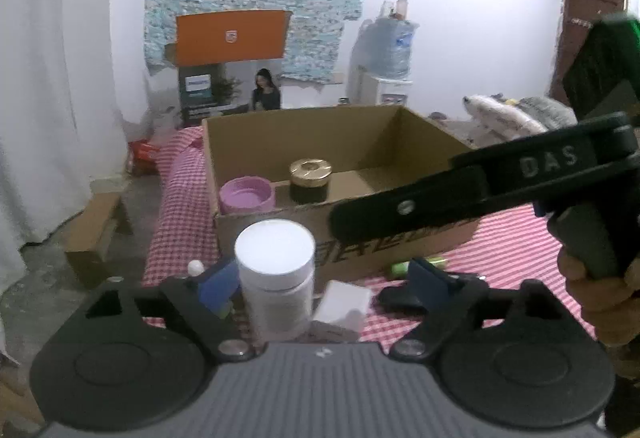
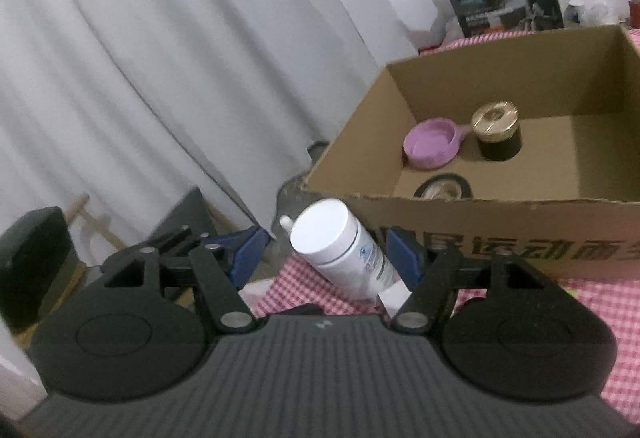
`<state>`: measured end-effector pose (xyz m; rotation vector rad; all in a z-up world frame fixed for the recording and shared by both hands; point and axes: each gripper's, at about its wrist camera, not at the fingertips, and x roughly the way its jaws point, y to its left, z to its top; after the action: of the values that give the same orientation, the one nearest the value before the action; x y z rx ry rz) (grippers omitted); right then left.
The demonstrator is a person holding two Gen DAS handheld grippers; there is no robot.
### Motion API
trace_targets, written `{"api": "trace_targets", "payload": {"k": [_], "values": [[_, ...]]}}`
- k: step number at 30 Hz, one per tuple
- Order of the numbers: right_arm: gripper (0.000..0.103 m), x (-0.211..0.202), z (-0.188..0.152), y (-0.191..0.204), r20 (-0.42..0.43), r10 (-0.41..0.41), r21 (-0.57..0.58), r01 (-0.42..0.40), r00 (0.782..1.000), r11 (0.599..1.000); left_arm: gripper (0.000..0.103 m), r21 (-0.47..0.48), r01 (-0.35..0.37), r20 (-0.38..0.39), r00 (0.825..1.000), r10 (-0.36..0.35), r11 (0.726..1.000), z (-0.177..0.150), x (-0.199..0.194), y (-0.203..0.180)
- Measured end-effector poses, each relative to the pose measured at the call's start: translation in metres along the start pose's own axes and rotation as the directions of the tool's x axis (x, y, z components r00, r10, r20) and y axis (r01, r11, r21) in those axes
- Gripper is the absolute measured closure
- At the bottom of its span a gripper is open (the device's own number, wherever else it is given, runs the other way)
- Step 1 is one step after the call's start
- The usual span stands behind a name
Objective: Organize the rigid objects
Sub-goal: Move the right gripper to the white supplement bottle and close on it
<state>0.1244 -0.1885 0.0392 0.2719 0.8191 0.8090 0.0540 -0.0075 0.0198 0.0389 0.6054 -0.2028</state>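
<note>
The white-capped bottle [image 1: 276, 278] stands on the checked cloth just before the cardboard box [image 1: 224, 141], between the spread, empty fingers of both the left gripper [image 1: 320, 278] and right gripper [image 2: 324, 250]; rigid, smooth and probably light, it is best pinched mid-body below the cap.

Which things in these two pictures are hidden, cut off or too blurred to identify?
- Left wrist view: the green thing by the box is half hidden behind the left gripper.
- Left wrist view: the small white-capped item is mostly behind a blue finger.
- Right wrist view: the round black thing in the box is cut by the near wall.
- Both views: the label on the white bottle is too blurred to read.
</note>
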Motion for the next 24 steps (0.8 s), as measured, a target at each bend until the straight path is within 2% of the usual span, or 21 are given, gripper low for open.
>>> {"api": "trace_targets", "payload": {"k": [3, 9, 13, 15, 24], "values": [[0.036, 0.021, 0.000, 0.004, -0.028, -0.016, -0.030, 0.016, 0.999, 0.999, 0.023, -0.007, -0.032, 0.002, 0.999, 0.032, 0.999, -0.004, 0.008, 0.003], [0.036, 0.046, 0.003, 0.005, -0.067, -0.033, -0.067, 0.028, 0.997, 0.997, 0.031, 0.011, -0.102, 0.011, 0.995, 0.101, 0.995, -0.007, 0.017, 0.005], [0.036, 0.060, 0.005, 0.001, -0.083, -0.031, -0.064, 0.025, 0.996, 0.998, 0.033, 0.013, -0.116, 0.001, 0.993, 0.116, 0.993, -0.006, 0.024, 0.007], [0.036, 0.066, 0.006, 0.000, -0.089, -0.028, -0.064, 0.022, 0.996, 0.998, 0.038, 0.010, -0.117, -0.013, 0.993, 0.117, 0.993, -0.004, 0.030, 0.009], [0.036, 0.080, 0.009, -0.005, -0.114, -0.004, -0.051, -0.002, 0.994, 0.999, 0.049, -0.021, -0.118, -0.038, 0.992, 0.117, 0.993, -0.005, 0.040, 0.012]]}}
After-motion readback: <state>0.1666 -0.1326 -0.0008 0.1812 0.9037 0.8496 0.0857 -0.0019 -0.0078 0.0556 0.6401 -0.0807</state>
